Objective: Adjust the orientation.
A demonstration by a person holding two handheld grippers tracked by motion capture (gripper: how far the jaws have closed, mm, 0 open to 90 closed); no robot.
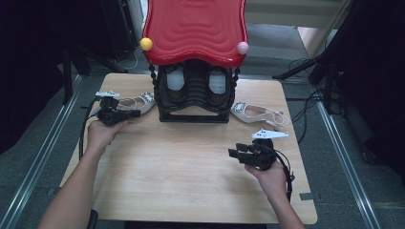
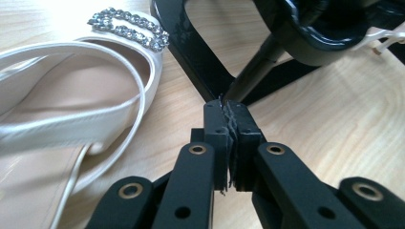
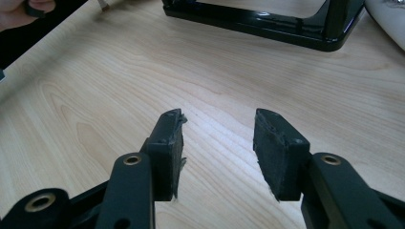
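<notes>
Item, left shoe: a cream leather slingback flat shoe with a rhinestone buckle [image 1: 138, 102] is laid on its sole at the table's far left, toe toward the rack, just beside the rack's left foot.
Left gripper: the black two-jaw left gripper [image 1: 135, 113] is held low at the shoe's near side; in the left gripper view [image 2: 228, 125] its pads are pressed together with nothing between them, and the shoe lies just left of them.
Left hand: the person's left hand [image 1: 101, 134] is wrapped round the gripper body.
Rack: a glossy black plastic shoe rack with a red wavy top [image 1: 193, 112] is stood at the far middle of the table; a yellow knob [image 1: 146, 44] and a pink knob [image 1: 243, 47] are set at the top's corners.
Second shoe: a matching cream slingback shoe [image 1: 258, 113] is laid right of the rack.
Right gripper: the black two-jaw right gripper [image 1: 232, 153] is held over bare wood, well apart from both shoes, jaws apart and empty [image 3: 217, 143].
Hidden: the rack's shelves are shaded by the red top; a dark pair with pale insoles is partly made out. The left shoe's heel is cut off in the left gripper view.
Surface: a light wood-grain tabletop [image 1: 191, 171].
Room: grey floor, dark stands, loose cables.
</notes>
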